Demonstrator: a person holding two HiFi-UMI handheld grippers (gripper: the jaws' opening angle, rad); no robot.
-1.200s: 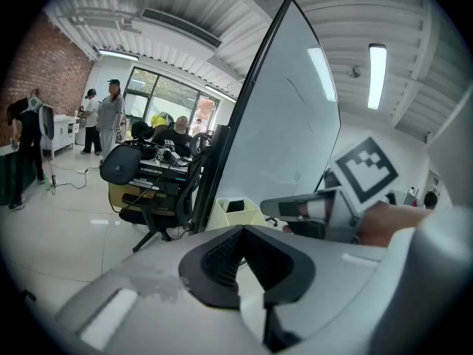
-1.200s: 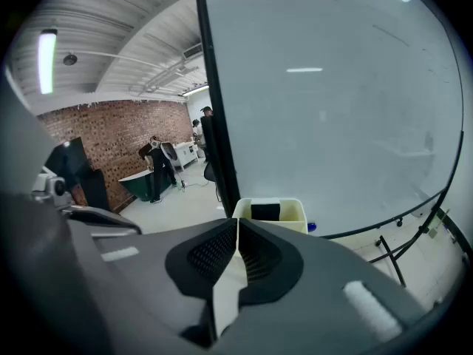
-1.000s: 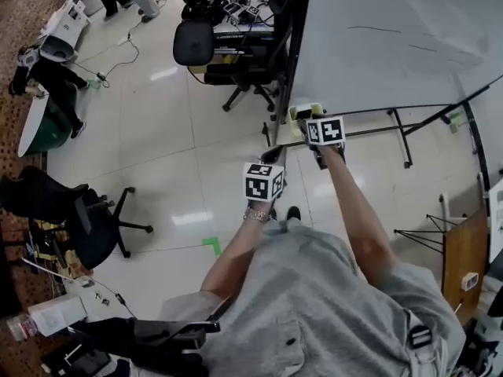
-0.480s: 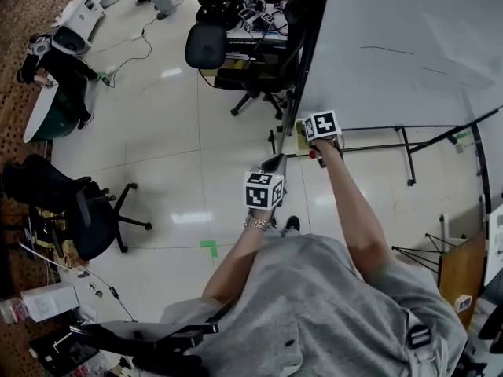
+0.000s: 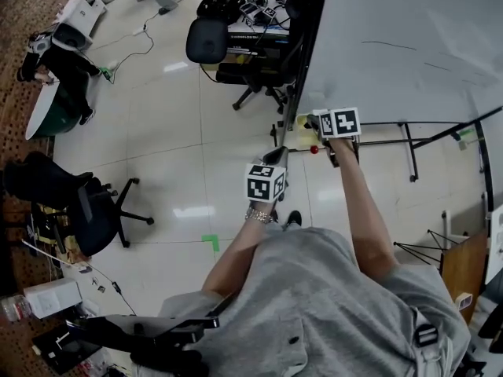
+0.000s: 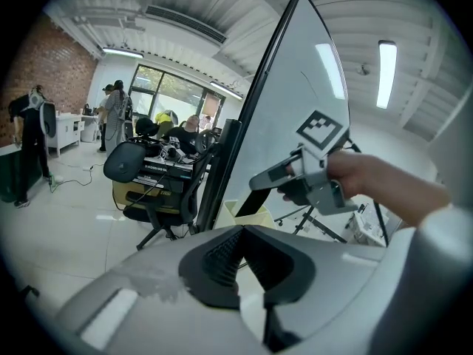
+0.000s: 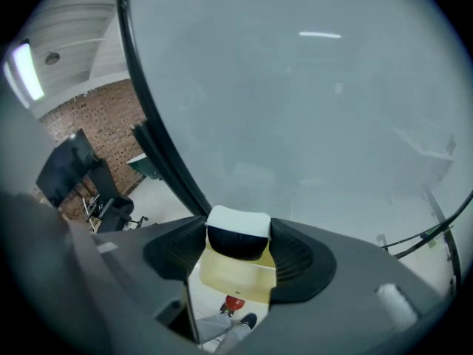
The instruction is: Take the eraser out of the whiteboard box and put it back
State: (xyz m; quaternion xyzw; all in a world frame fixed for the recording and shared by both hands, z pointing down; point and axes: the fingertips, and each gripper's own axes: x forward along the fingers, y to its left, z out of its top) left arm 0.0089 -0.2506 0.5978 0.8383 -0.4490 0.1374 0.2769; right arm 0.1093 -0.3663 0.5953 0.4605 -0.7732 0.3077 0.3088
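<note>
The eraser (image 7: 237,234), a black block with a white top, sits between the ribbed pads of my right gripper (image 7: 237,244). The jaws are closing and the pads press its two sides. Right below it is the pale yellow whiteboard box (image 7: 236,276), with a red knob (image 7: 233,303) underneath. In the head view my right gripper (image 5: 318,122) hangs at the whiteboard's (image 5: 409,45) lower left corner, just above the box (image 5: 302,137). My left gripper (image 5: 275,158) is held lower and to the left, shut with nothing in it, pointing at the box (image 6: 247,213).
The whiteboard stands on a black wheeled frame (image 5: 405,144). Office chairs (image 5: 208,42) and a cluttered desk (image 5: 247,14) are behind its left edge. Another chair (image 5: 75,210) is at the far left on the glossy floor. People stand in the distance (image 6: 114,113).
My right gripper dipped over the yellow box, then came away up and to the right, so the box shows again. The left gripper has stayed where it was.
</note>
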